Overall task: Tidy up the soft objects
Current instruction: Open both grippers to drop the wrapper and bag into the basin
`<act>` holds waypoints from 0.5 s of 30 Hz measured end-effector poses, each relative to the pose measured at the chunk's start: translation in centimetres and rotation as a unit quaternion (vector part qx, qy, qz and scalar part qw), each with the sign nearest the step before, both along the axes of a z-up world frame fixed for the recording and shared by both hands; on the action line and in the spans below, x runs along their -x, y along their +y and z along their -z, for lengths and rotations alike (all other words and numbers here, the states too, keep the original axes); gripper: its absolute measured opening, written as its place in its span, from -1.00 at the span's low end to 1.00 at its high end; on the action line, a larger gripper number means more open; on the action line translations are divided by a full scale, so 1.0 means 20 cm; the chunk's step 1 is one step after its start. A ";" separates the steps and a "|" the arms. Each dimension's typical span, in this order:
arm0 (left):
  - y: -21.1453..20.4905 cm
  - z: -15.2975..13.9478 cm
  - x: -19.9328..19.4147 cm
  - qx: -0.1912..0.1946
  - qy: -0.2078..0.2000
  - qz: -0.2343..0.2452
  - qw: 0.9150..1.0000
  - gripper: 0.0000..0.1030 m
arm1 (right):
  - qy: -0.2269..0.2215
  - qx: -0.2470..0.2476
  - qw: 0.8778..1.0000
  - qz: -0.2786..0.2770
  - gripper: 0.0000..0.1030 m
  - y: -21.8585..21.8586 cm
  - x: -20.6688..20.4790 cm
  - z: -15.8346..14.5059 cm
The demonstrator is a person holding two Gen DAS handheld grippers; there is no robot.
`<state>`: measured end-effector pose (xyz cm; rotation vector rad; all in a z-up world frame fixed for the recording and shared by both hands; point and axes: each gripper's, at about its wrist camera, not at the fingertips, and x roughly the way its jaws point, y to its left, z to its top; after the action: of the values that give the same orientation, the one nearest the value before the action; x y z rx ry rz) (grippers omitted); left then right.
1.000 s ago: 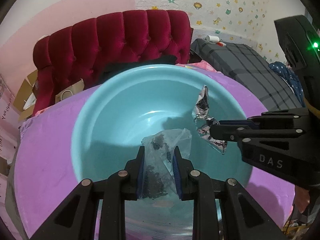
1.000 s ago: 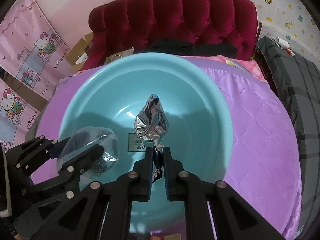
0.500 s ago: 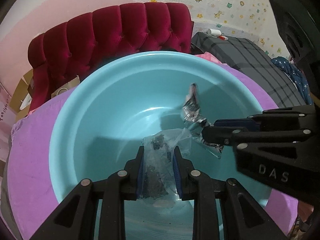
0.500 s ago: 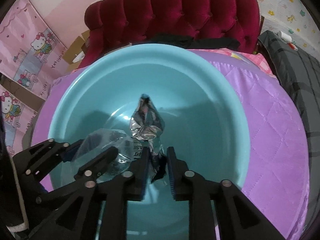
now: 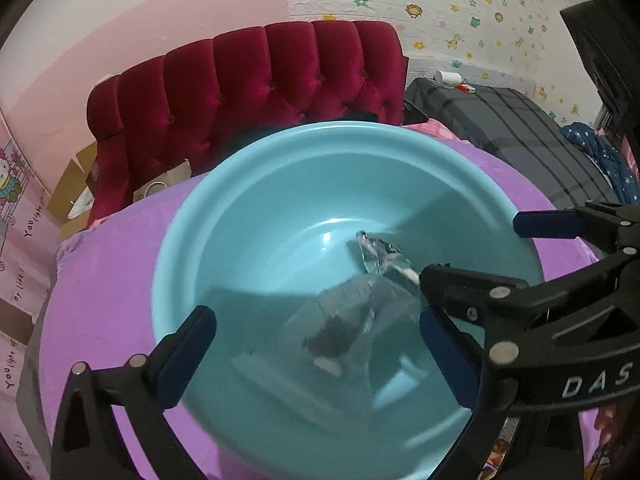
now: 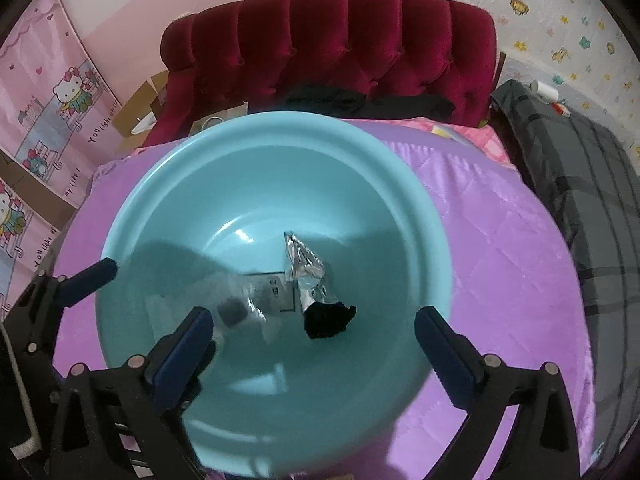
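- Left gripper [image 5: 316, 344]: jaws spread wide, gripping nothing. Right gripper [image 6: 312, 340]: jaws likewise spread and empty; its housing reads "DAS" in the left wrist view.
- Clear plastic bag [image 5: 352, 320] lies blurred on the floor of the teal basin [image 6: 132, 208], dark contents inside.
- Foil wrapper [image 6: 306, 276] lies beside it, long axis running near to far, narrow tip pointing away (a dark end nearest the camera).
- Label on the basin floor: unreadable.
- Basin sits on the purple quilt [image 6: 500, 260].
- Red headboard [image 6: 340, 40] behind; wall poster [image 6: 48, 92] reads "You light up my life!".
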<state>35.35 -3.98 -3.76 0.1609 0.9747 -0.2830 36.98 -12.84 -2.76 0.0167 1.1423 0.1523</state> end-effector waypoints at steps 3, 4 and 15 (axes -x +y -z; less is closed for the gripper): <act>0.01 -0.03 0.05 0.000 0.000 -0.004 1.000 1.00 | 0.000 0.000 1.000 0.000 1.00 -0.01 0.06 -0.03; 0.01 -0.04 0.06 0.003 0.000 -0.005 1.000 1.00 | 0.001 -0.001 1.000 0.002 1.00 -0.01 0.08 -0.04; 0.08 -0.19 0.33 -0.002 -0.015 -0.010 1.000 1.00 | -0.008 0.000 1.000 -0.005 1.00 -0.01 0.39 -0.19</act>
<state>28.69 -2.46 -0.04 0.1582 0.9464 -0.2593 29.10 -13.04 1.04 0.0095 1.1258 0.1608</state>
